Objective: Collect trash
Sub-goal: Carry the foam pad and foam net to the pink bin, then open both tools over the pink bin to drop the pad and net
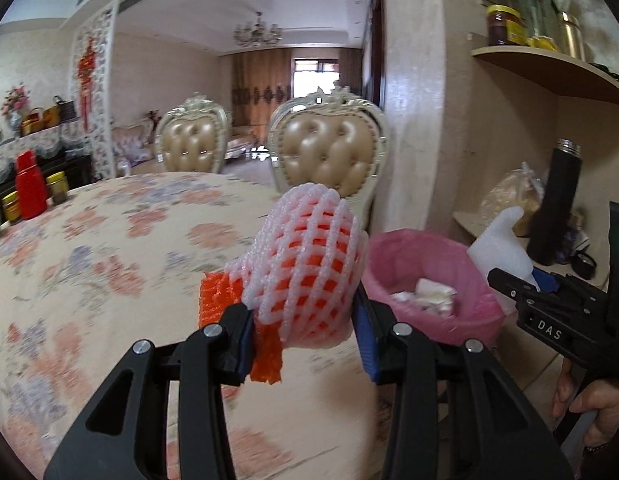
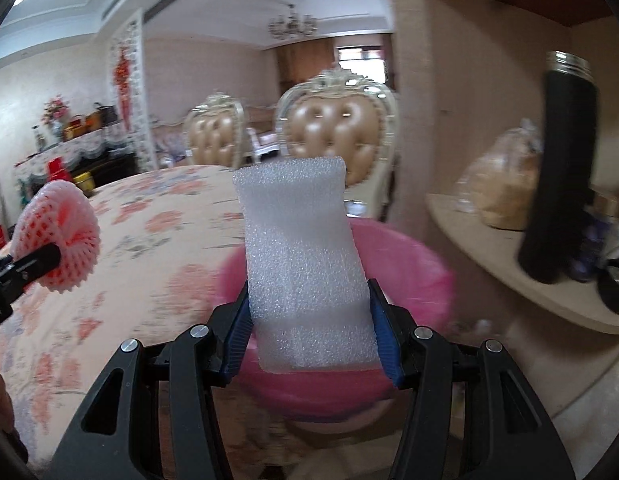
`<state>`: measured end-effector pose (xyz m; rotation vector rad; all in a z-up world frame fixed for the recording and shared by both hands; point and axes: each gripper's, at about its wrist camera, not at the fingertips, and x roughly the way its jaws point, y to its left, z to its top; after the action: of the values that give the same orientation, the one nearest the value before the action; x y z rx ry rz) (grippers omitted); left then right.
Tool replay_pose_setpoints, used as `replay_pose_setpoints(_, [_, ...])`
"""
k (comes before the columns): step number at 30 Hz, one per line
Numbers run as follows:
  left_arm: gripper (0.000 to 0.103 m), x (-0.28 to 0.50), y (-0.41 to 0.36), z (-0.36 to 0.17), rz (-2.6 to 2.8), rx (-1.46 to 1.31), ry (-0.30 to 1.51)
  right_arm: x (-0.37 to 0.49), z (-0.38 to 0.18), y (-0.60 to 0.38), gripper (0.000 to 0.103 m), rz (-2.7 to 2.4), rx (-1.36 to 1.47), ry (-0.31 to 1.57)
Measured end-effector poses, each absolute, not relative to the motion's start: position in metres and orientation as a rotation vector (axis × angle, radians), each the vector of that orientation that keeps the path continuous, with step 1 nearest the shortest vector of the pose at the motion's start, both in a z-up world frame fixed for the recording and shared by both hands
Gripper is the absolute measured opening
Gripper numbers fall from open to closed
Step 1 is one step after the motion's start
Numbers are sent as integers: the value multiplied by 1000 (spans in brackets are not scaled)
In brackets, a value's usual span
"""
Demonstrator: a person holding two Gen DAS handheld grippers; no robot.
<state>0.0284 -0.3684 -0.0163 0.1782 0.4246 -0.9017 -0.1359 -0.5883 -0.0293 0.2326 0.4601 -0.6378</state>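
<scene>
One white-and-orange foam fruit net [image 1: 305,268] is pinched between the blue pads of the left gripper [image 1: 305,344], held above the floral tablecloth [image 1: 89,260]. One white foam block [image 2: 305,272] is clamped upright in the right gripper [image 2: 309,336], directly over one pink-lined trash bin [image 2: 421,276] beside the table edge. Paper scraps [image 1: 425,296] lie inside the bin. Behind the table stand two tufted chairs [image 1: 329,152]. One black flask [image 2: 557,176] stands on the side shelf [image 2: 509,268].
</scene>
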Motion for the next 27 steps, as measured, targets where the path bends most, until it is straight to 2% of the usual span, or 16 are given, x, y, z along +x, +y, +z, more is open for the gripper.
replay_pose_setpoints(16, [43, 34, -514, -16, -1135, 246, 458, -136, -34, -677, 53, -693, 275, 495])
replay_pose_setpoints(27, [49, 53, -562, -47, -1134, 314, 491, -105, -44, -713, 53, -646, 333, 526])
